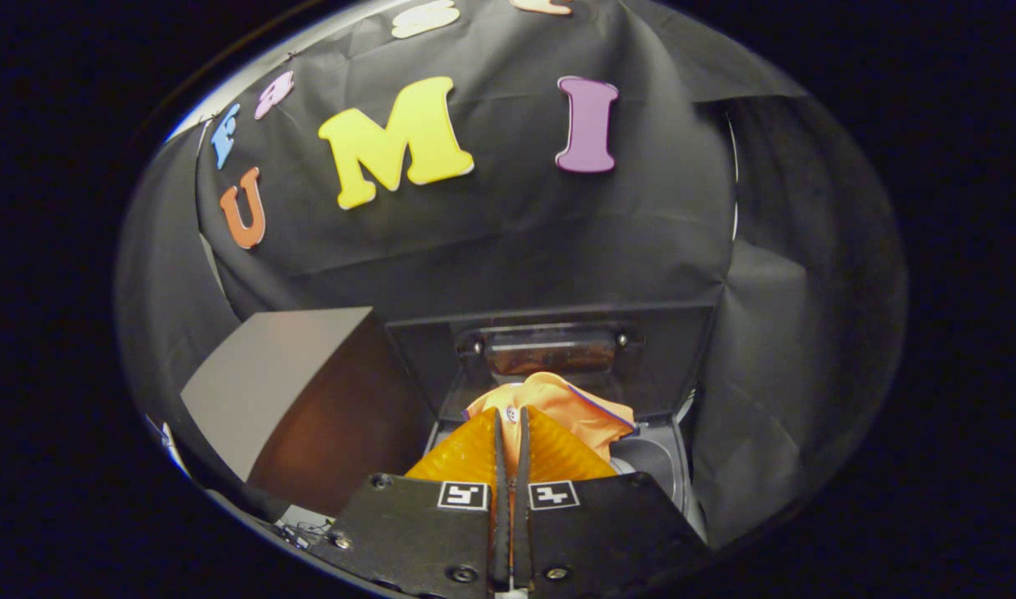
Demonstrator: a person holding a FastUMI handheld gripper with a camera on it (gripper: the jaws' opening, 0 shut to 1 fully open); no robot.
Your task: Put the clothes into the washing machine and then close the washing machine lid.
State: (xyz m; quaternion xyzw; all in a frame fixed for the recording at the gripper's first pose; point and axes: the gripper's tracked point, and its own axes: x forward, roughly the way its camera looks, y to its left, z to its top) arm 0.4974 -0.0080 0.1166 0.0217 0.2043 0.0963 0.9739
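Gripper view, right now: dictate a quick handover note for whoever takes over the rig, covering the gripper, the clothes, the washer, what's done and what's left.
Gripper: fingers nearly closed, pinching the orange garment, which bunches just ahead of the tips.
Washing machine: directly below and ahead of the fingers; its lid stands open and upright behind the garment.
Grey box sits beside the machine.
Done: garment picked up and carried over the open machine.
Left: lower and release the garment into the tub, then swing the lid down shut.
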